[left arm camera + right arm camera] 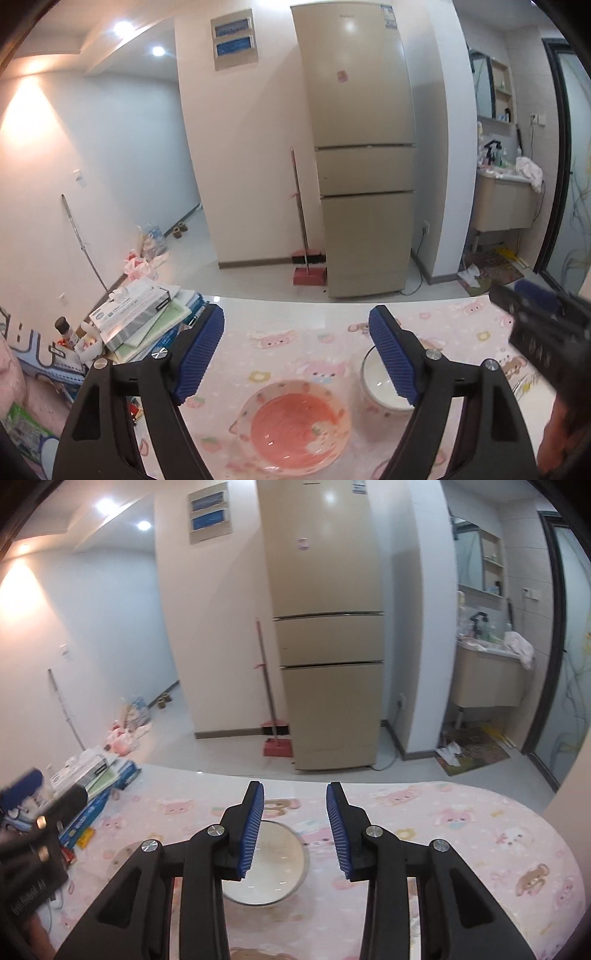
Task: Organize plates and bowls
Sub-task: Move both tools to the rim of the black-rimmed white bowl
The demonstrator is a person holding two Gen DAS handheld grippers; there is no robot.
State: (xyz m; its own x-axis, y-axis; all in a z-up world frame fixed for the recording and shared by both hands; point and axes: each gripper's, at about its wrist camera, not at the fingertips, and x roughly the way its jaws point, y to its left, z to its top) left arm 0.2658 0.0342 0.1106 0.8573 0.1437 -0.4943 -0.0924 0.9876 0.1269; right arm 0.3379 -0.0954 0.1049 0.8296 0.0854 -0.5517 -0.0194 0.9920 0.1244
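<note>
Two dishes sit upright, mouths up, side by side on the pink tabletop (295,332): a pink bowl (293,424) and a white bowl (264,864). Left gripper (295,354) jaws gape wide and empty; right gripper (295,830) jaws stand apart above the white bowl, gripping nothing.

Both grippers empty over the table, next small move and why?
Probably lower the right gripper onto the rim of the white bowl and close. Its jaws stand open and empty just above that bowl, which sits apart from the pink strawberry-print plate. The left gripper hangs open and empty above the plate, so stacking looks unstarted.
</note>
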